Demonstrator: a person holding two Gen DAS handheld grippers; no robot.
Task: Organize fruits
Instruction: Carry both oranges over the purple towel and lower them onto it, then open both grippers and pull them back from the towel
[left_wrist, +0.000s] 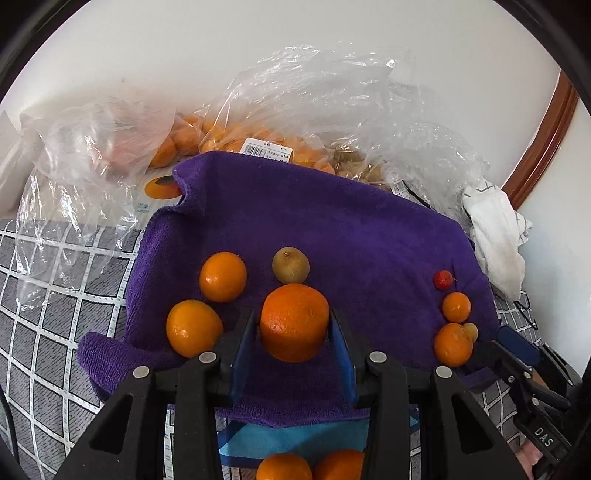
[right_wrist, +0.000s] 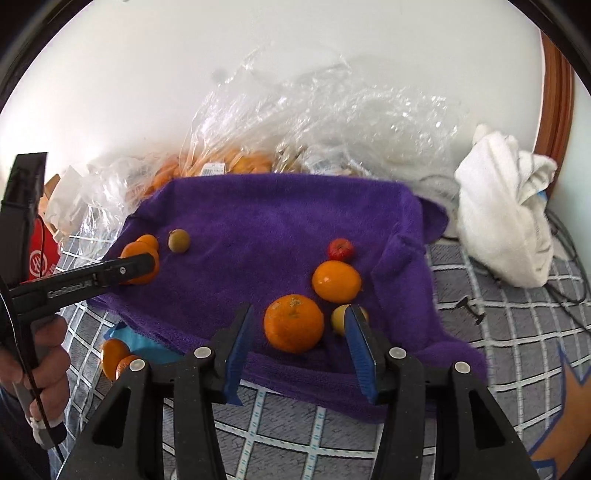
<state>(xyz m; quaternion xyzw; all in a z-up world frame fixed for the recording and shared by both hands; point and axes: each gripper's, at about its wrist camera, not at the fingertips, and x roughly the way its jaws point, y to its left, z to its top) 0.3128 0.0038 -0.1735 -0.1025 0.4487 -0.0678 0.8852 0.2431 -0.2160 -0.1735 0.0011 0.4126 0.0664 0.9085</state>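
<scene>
We hold a firm, smooth-rinded mandarin (left_wrist: 294, 322) across its middle in our left gripper (left_wrist: 293, 332), while our right gripper (right_wrist: 299, 332) stands open around another mandarin (right_wrist: 294, 323).

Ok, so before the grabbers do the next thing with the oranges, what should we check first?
1. Left gripper pinches the held orange: ok.
2. Right gripper open, big orange between its fingers with gaps either side: ok.
3. Room beside that orange: not ok, a small yellow fruit sits just behind one finger.
4. Grippers well apart from each other: ok.
5. Purple towel flat under the fruit: ok, rumpled only at the edges.
</scene>
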